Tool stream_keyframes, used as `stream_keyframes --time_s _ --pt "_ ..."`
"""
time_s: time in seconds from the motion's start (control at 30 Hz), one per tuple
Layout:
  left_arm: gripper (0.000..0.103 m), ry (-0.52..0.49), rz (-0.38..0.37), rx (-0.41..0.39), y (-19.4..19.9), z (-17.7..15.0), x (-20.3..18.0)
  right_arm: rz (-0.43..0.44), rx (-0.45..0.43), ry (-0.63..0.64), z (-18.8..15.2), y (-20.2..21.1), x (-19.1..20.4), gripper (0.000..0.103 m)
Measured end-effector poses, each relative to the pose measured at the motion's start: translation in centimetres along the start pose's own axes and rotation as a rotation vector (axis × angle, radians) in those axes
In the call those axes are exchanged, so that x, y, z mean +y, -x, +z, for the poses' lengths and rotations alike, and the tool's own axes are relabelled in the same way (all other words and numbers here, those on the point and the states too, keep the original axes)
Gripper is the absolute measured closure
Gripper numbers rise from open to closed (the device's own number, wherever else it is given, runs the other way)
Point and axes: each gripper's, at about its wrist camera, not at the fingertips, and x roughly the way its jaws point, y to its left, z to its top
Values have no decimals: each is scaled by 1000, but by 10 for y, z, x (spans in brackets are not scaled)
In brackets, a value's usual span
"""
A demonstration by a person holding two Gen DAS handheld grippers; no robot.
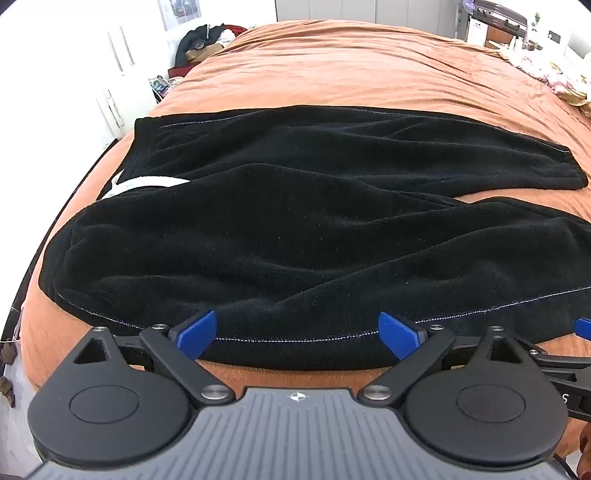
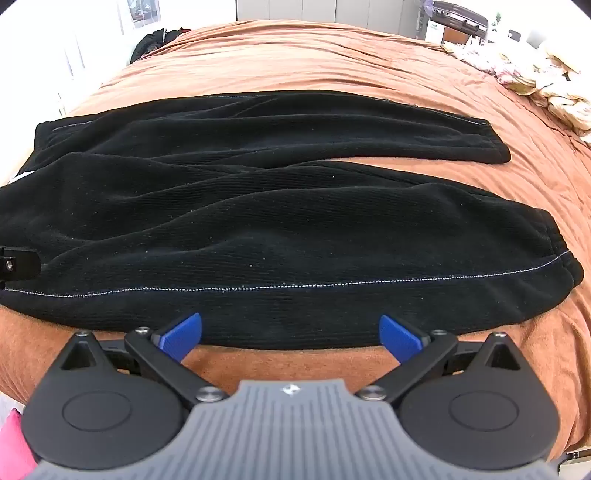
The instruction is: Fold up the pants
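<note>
Blue rubbery pads are the first thing you see in both wrist views, and both claws are spread about as wide as they go. The left gripper (image 1: 298,334) has nothing clamped: its two blue fingertips (image 1: 197,334) sit right over the near hem of the black pants (image 1: 295,229), and it's honestly hard to say if they brush the fabric or just hover above it. Same deal for the right gripper (image 2: 291,338), jaws wide apart, nothing held, its pads (image 2: 400,338) lined up at the near edge of the same pant leg, with bare bedspread showing between them.

The pants are black, ribbed and fleecy-looking, laid sideways across the rust-orange bedspread (image 1: 369,74). The near leg has a pale stitch line (image 2: 258,288) running along it, the far leg lies behind it, and a wedge of orange shows between the two cuffs on the right. A white tag or drawstring (image 1: 147,183) pokes out at the waist end on the left.

In the left view a sliver of the other gripper sneaks in at the right edge, mostly cut off; a black bit of the left one sits at the left edge of the right view. The waistband runs out of frame in the right view.

Further back: a dark heap of clothes (image 1: 207,40) at the bed's far left corner, a crumpled floral blanket (image 2: 535,74) far right, and a suitcase-like thing (image 1: 498,14) beyond, too distorted to be sure.
</note>
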Motion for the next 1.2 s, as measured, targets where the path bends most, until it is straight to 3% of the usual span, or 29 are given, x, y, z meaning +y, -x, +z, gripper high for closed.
stream_keyframes --time_s 1.2 --pt "0 -2 8 17 -8 -3 2 8 8 -1 0 -4 3 5"
